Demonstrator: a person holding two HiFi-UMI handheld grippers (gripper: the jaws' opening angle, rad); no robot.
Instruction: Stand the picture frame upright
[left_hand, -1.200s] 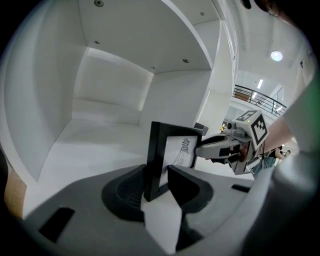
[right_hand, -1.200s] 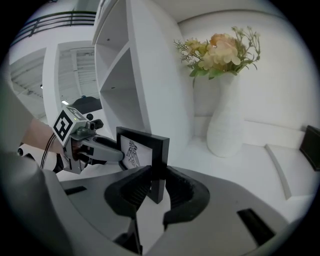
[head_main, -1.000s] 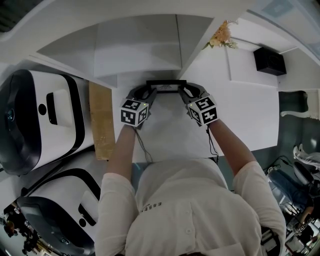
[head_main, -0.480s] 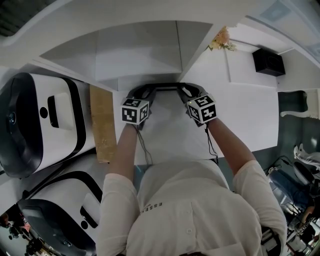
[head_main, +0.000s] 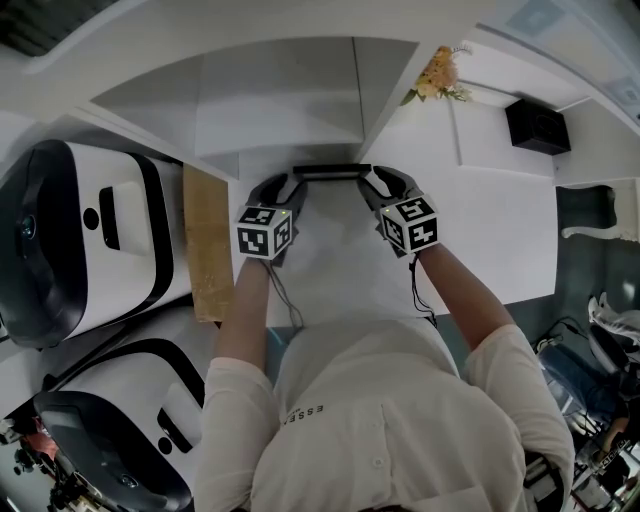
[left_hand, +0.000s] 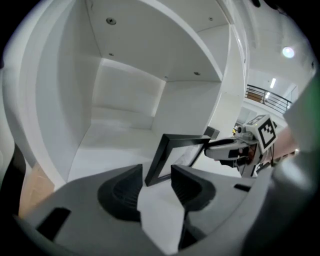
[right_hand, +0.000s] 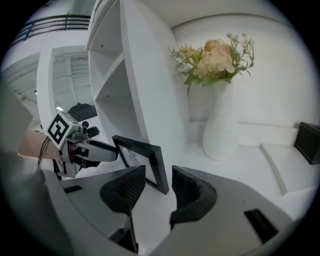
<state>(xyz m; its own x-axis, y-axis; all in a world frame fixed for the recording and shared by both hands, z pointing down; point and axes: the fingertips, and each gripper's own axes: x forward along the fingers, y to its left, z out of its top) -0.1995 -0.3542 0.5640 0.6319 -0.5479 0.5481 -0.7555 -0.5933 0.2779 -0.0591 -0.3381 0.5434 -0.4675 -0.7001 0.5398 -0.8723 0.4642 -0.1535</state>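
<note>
Picture frame (head_main: 331, 172): stands on its lower edge on the white desk (head_main: 480, 220), right at the mouth of the shelf's open compartment, its top rail running across the opening.
Shelf (head_main: 280, 100): white, smooth, box-shaped, with flat panels and small screw heads in its ceiling.
Frame make: a thin black rectangle with matte, flat-faced rails and square mitred corners; the right gripper view shows a pale sheet with a faint line drawing inside.
Left tool (head_main: 285, 186): in front of the shelf at the frame's left end. Its jaws have just been opening and now stand wide. The frame's side rail is in the gap, but the pads do not press on it.
Right tool (head_main: 376, 184): in front of the shelf at the frame's right end. It too has just been opening, with the right rail loose between its parted jaws and nothing gripped.
Pads: dark, ribbed and rubbery-looking, on grey moulded jaws.
Progress: the standing looks done and the release is under way.
Left to do: probably back both tools away without nudging the frame. What props the frame from behind is hidden.
Vase (right_hand: 220, 125): right of the shelf's side wall; white, matte and waisted, holding peach and cream flowers.
Board (head_main: 205, 240): left of the shelf; a flat, tan, grainy strip.
</note>
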